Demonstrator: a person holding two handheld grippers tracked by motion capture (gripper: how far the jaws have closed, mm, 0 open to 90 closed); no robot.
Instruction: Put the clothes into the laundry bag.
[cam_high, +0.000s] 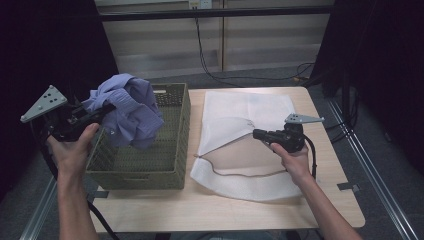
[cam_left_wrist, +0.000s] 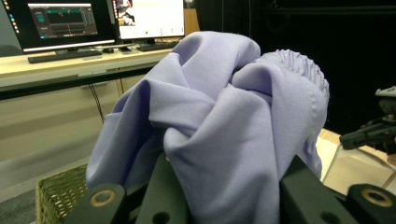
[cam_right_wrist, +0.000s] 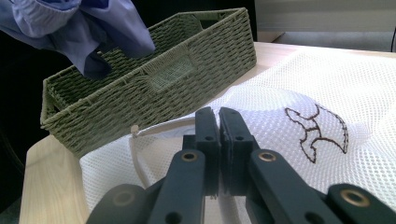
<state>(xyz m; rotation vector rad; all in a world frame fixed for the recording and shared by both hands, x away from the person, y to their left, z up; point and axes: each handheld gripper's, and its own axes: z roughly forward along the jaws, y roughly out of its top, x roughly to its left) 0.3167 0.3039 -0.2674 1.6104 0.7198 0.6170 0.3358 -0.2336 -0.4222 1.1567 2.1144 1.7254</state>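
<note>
Wooden table (cam_high: 240, 210), dark curtains either side, pale wall panels and cables behind. In the left gripper view I see monitors (cam_left_wrist: 60, 21) on a desk in the background.

On the table's left sits a green woven basket (cam_high: 172, 170). I see nothing lying in the part of it that shows; the rest is hidden behind the cloth. My left gripper (cam_high: 102, 111) holds a lilac shirt (cam_high: 132, 112) bunched up, hanging above the basket's left half, its lower folds dipping to about rim level. In the left gripper view the shirt (cam_left_wrist: 219, 121) is wedged between the jaws, so they are clamped on cloth.

Right of the basket lies a white mesh bag (cam_high: 240, 117), flat on the table, touching the basket's right side or just beside it. A brown cord (cam_high: 235, 174) trails along its near edge. I can't tell whether anything is inside it.

My right gripper (cam_high: 257, 134) rests over the bag's middle. In the right gripper view its jaws are pressed together; I can't tell if they pinch any mesh. A brown embroidered mark (cam_right_wrist: 320, 133) shows on the bag there.
</note>
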